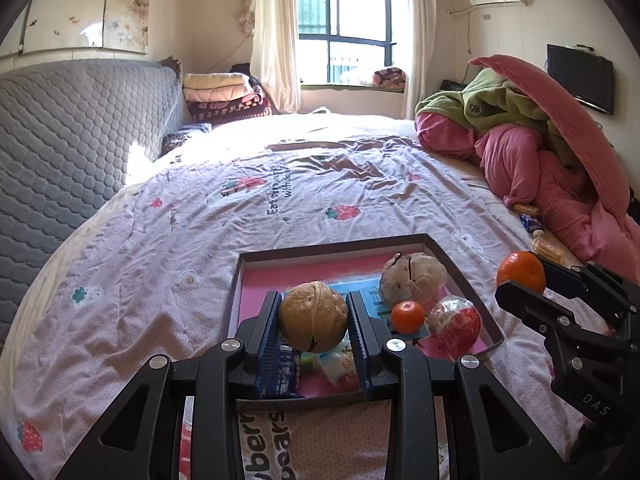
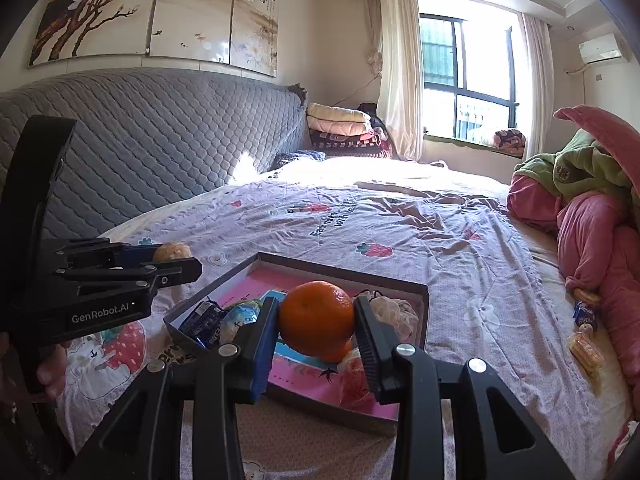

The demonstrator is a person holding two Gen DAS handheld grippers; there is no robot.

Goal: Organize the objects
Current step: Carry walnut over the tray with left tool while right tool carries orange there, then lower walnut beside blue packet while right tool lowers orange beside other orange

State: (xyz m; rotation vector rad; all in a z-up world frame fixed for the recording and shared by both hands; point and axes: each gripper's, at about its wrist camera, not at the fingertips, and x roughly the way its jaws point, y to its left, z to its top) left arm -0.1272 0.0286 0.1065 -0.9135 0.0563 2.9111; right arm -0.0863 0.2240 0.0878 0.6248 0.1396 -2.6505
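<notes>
The shallow cardboard box with the pink lining (image 1: 460, 268) on the bed already holds a small orange mandarin (image 1: 407, 317), two netted fruits and some snack packets. The left gripper (image 1: 313, 322) fingers clamp a round tan tape-wrapped ball (image 1: 313, 316) above the box; the right gripper (image 2: 316, 322) fingers clamp a larger orange mandarin (image 2: 316, 318). Wrapped biscuit packets (image 2: 586, 346) by the pink quilt seem left to gather.

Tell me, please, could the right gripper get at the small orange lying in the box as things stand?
Probably not yet. The right gripper is already shut on a large orange, so its jaws are full. The small orange lies uncovered in the box, so the way is otherwise free.
</notes>
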